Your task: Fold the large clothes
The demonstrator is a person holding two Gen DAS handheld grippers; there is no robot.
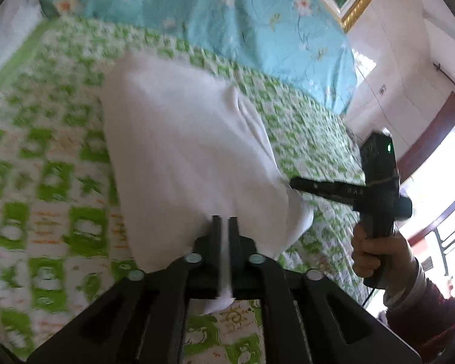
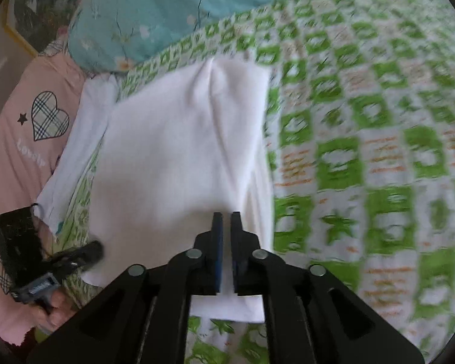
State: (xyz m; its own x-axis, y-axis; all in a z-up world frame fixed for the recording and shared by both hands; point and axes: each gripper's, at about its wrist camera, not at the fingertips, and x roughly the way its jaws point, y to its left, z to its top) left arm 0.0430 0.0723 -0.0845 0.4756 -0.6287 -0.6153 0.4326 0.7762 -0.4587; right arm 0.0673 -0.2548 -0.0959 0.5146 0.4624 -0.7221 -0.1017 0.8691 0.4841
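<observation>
Cloth (image 1: pixel 191 151), white, soft and smooth-knit, is pinched in both claws. The left claw (image 1: pixel 225 227) has its flat black fingers nearly together on one near edge, a thin strip of the fabric running down between them and ending in a loose tab below. The right claw (image 2: pixel 226 224), with blue-lined pads, is clamped the same way on another near edge, white fabric filling the narrow slit. Both claws are matte black plastic on angular linkage arms with round silver rivets.

From the claws the cloth stretches away as a broad, roughly rectangular panel, lifted and slightly billowed, with a soft crease running down its middle and a few gentle folds near the far end. Under it lies the bed (image 2: pixel 364 151), covered by a quilted sheet of green and white squares with orange lettering. Beyond that is a puffy turquoise quilt (image 1: pixel 227 15) with pale flowers. In the right wrist view, a pink pillow (image 2: pixel 24 157) with plaid hearts sits at the left.
</observation>
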